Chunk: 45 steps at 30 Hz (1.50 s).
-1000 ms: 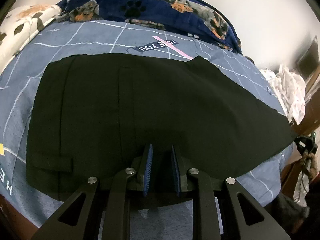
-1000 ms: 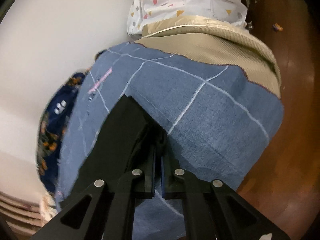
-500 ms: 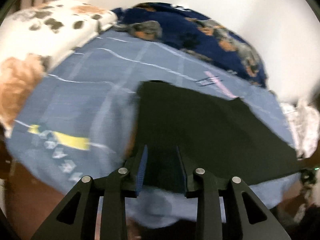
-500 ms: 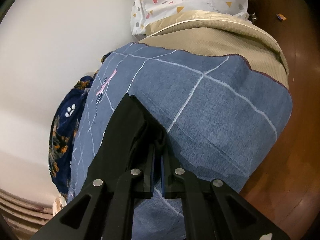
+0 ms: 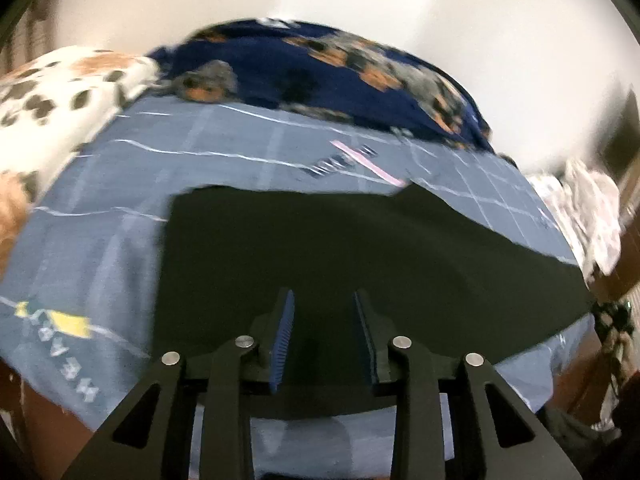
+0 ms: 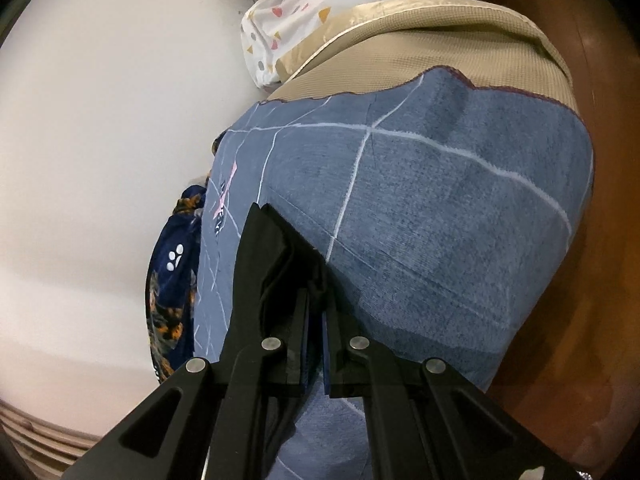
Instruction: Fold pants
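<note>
Black pants (image 5: 340, 248) lie flat on a blue grid-patterned bedsheet (image 5: 100, 208). In the left wrist view my left gripper (image 5: 324, 320) is open, its blue pads apart, hovering over the near edge of the pants with nothing between them. In the right wrist view my right gripper (image 6: 316, 312) is shut on the pants (image 6: 268, 256), pinching a black end of the fabric. The pants stretch away from it to the upper left over the bedsheet (image 6: 440, 220).
A navy dog-print blanket (image 5: 320, 68) and a white spotted pillow (image 5: 48, 96) lie at the bed's far side. A beige mattress (image 6: 440, 44) and a white patterned cloth (image 6: 320, 12) lie past the sheet's end. Wooden floor (image 6: 600, 240) lies to the right.
My left gripper has opened wider and swung across the near edge of the pants; the view is motion-blurred. My right gripper stays shut on the pants' end and has shifted slightly.
</note>
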{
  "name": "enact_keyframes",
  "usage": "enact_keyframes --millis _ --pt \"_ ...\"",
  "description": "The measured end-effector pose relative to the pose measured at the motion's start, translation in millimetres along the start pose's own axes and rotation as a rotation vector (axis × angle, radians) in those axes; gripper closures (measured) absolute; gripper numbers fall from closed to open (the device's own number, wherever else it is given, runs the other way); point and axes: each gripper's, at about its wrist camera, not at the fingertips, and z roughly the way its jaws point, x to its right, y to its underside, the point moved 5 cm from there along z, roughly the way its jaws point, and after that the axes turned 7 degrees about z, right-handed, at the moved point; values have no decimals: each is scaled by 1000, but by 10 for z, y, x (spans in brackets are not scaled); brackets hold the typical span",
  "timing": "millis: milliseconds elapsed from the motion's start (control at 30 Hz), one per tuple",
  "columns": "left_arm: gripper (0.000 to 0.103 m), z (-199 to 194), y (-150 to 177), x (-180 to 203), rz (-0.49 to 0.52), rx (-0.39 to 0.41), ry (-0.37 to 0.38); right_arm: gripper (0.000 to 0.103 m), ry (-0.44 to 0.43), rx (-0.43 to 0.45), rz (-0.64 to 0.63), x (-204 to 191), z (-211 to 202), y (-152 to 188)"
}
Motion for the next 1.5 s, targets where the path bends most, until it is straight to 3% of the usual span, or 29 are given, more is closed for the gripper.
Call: enact_keyframes --millis 200,333,500,667,767,833,1033,1100,1167,1233,1500 --pt "64 227 124 224 43 -34 6 98 -22 -12 8 27 -10 2" --pt "61 342 217 120 -13 -68 15 90 -128 -33 130 149 -21 -32" --pt "61 342 266 42 -21 -64 -4 65 -339 -40 310 324 -78 -30" --pt "52 337 290 62 2 -65 -10 29 -396 -30 313 277 -147 -28" --pt "50 345 293 82 12 -66 -12 20 -393 -35 295 213 -141 -3" --pt "50 346 295 87 18 -68 -14 20 -369 -38 272 187 -114 15" --pt "49 351 289 83 9 -66 -8 25 -169 -45 60 -92 17 155" --pt "49 349 289 81 13 -66 -10 38 -77 -45 -15 -195 117 222" --pt "49 352 290 81 12 -67 -11 90 11 -70 -19 -142 251 273" --pt "49 350 291 77 8 -67 -9 92 9 -64 12 -64 292 279" --pt "49 317 278 73 20 -46 -21 92 52 -9 -94 -236 201 384"
